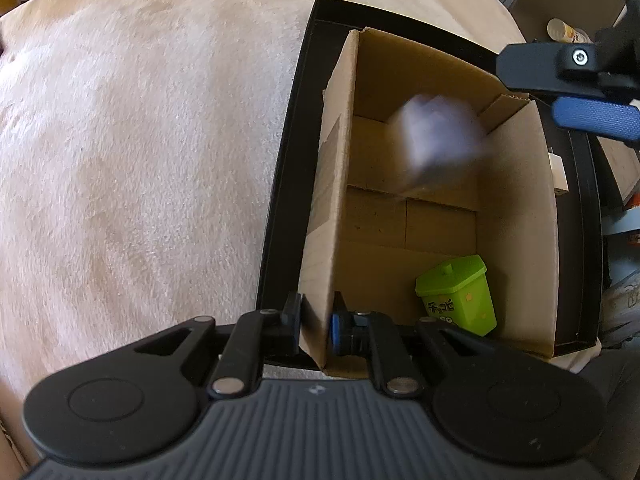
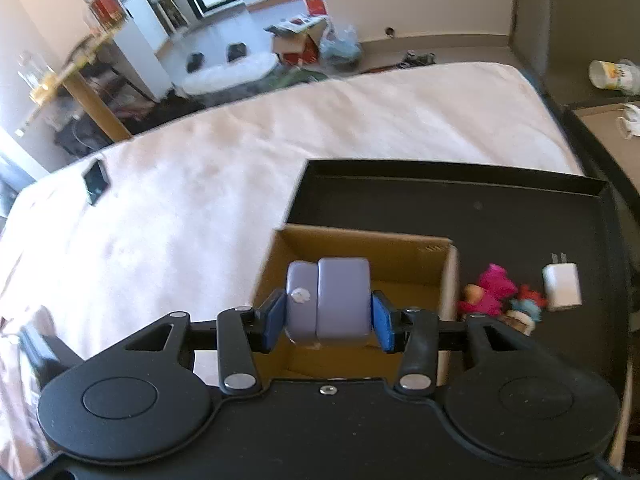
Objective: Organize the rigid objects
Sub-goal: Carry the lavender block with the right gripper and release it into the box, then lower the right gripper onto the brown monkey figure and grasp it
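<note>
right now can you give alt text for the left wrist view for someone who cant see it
The left gripper clamps a cardboard box wall on a black tray. Inside, a green lidded container sits; a blurred lavender object is mid-air above.

- I count one cardboard box (image 2: pixel 412 248), sitting in one black tray (image 2: pixel 440 196).
- One green lidded tub (image 1: pixel 456 294), one lavender block (image 2: pixel 328 300).
- One white charger (image 2: pixel 562 286), a small cluster of toy figures (image 2: pixel 496 292), number unclear.

Left claw (image 1: pixel 316 322): we clamp it tight on a cardboard wall, pointing steeply down.
Right claw (image 2: pixel 329 322): our pads sit slightly parted at three and nine o'clock.
</note>
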Tool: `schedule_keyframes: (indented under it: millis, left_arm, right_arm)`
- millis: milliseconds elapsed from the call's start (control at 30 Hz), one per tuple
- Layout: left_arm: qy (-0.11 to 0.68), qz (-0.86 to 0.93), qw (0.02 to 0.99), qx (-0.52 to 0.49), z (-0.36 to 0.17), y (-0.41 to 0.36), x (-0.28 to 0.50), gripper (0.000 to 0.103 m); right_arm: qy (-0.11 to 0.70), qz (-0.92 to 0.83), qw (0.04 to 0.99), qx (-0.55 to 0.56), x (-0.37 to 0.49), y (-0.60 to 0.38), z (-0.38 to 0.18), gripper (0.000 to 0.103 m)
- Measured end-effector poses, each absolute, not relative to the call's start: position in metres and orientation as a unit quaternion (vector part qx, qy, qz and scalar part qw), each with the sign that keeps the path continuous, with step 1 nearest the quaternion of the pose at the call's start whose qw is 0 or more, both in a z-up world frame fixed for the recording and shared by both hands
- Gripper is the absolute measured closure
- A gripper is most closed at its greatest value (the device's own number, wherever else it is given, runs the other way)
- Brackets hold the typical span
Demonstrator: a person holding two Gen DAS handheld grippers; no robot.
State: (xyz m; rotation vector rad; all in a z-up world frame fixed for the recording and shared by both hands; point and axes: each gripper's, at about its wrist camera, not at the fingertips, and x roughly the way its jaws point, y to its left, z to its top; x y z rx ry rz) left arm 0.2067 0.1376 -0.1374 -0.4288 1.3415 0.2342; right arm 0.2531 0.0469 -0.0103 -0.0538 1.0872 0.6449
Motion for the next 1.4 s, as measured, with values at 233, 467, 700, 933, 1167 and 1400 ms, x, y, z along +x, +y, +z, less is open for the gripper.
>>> schedule_keyframes:
  millis: [233,467,700,933,1167,1400]
  left_arm:
    - [0.616,0.108,0.755,-0.198,-0.138,0.137,0.208,0.089]
    - [0.618,0.11,0.754,-0.192,-0.139,0.135,0.21,0.089]
    - [0.621,0.117,0.754,-0.178,-0.136,0.129,0.211,0.089]
    - [0.629,0.127,0.755,-0.136,-0.137,0.118,0.215,0.089]
    - [0.636,0.135,0.751,-0.113,-0.138,0.11,0.219,0.088]
    - [0.644,0.143,0.747,-0.081,-0.139,0.1,0.225,0.088]
  right_arm:
    - [0.511,0.289,0.809,-0.035,0.255,0.035,-0.011,0.046]
    - [0.513,0.258,0.818,-0.021,0.263,-0.003,-0.012,0.046]
    - [0.519,0.225,0.824,-0.013,0.269,-0.04,-0.021,0.046]
    - [0.537,0.203,0.819,-0.008,0.273,-0.063,-0.042,0.046]
    - [0.571,0.185,0.8,0.008,0.277,-0.083,-0.075,0.046]
    - [0.592,0.173,0.787,0.021,0.283,-0.095,-0.102,0.046]
